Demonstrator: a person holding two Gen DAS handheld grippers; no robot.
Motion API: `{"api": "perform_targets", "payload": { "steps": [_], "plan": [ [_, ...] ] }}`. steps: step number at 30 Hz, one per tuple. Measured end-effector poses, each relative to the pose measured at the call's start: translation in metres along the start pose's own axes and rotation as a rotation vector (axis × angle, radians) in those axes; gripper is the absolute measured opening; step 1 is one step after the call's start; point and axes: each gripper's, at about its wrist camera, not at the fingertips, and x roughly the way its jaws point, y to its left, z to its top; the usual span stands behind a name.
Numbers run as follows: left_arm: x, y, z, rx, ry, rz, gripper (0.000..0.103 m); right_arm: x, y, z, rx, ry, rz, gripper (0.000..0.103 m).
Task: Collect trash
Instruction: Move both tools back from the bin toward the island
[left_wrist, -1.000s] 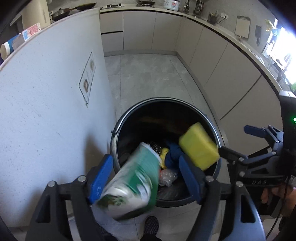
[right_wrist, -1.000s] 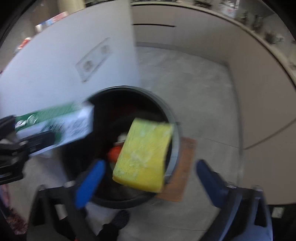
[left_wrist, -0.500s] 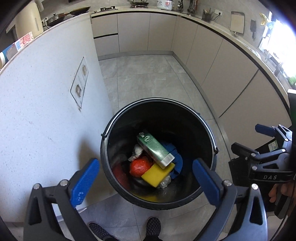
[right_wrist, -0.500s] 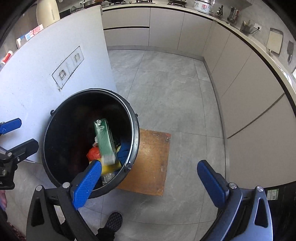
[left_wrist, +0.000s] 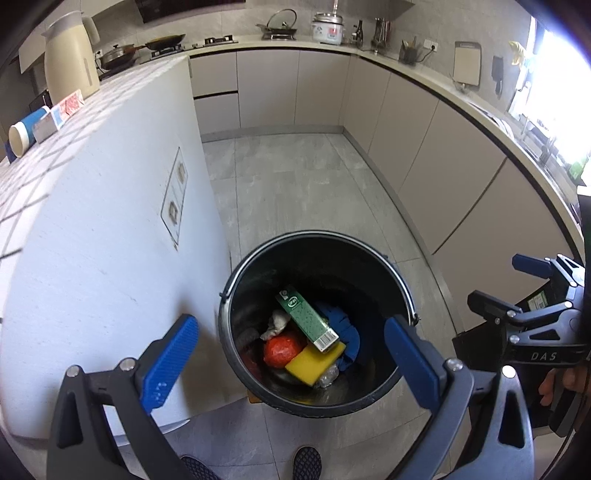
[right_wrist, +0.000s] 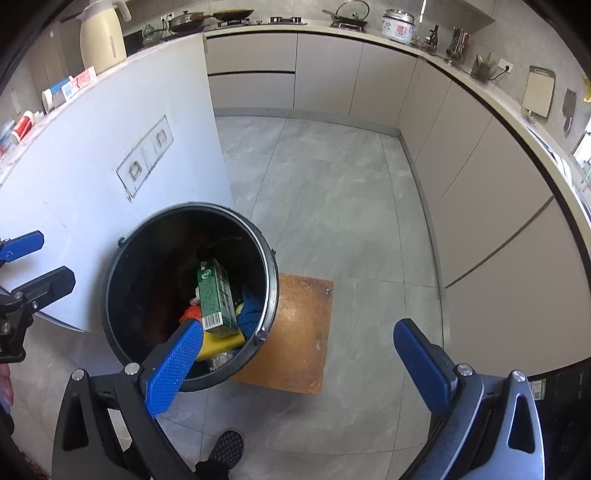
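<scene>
A black round bin (left_wrist: 236, 273) (right_wrist: 267, 258) stands on the grey floor beside the white counter wall. Inside lie a green carton (left_wrist: 306, 318) (right_wrist: 216, 295), a yellow sponge (left_wrist: 314, 362) (right_wrist: 221, 341), a red-orange item (left_wrist: 282, 349) and a blue cloth (left_wrist: 343, 328) (right_wrist: 251, 308). My left gripper (left_wrist: 291, 363) is open and empty above the bin's near rim. My right gripper (right_wrist: 297, 363) is open and empty, above the bin's right side and a wooden board; it also shows in the left wrist view (left_wrist: 509, 280).
A brown wooden board (right_wrist: 303, 332) lies on the floor under the bin's right side. The white counter wall (left_wrist: 103, 236) stands to the left, with a jug (left_wrist: 70, 55) and packets on top. Beige cabinets (left_wrist: 443, 147) run along the back and right. The person's shoe (right_wrist: 227, 448) is below.
The carton and sponge left the grippers and fell into the bin, where they now lie still. Both grippers have risen and pulled back, jaws wide open.
</scene>
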Motion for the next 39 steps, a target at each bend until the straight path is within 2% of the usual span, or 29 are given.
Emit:
{"api": "perform_targets", "payload": {
  "steps": [6, 15, 26, 32, 36, 39],
  "plan": [
    [-0.020, 0.003, 0.008, 0.008, -0.053, 0.006, 0.102, -0.023, 0.003, 0.007, -0.005, -0.059, -0.014, 0.103],
    [-0.035, 0.011, 0.016, 0.008, -0.084, 0.015, 0.102, -0.048, 0.007, 0.021, 0.013, -0.120, -0.031, 0.103],
    [-0.064, 0.024, 0.022, 0.001, -0.133, 0.012, 0.102, -0.076, 0.012, 0.034, 0.093, -0.187, -0.013, 0.103],
    [-0.080, 0.049, 0.022, -0.018, -0.156, 0.027, 0.102, -0.095, 0.028, 0.040, 0.118, -0.240, -0.008, 0.103],
    [-0.095, 0.075, 0.021, -0.037, -0.174, 0.038, 0.102, -0.104, 0.050, 0.048, 0.120, -0.294, 0.025, 0.103],
    [-0.103, 0.099, 0.019, -0.057, -0.186, 0.048, 0.102, -0.107, 0.077, 0.060, 0.096, -0.287, 0.042, 0.103]
  ]
}}
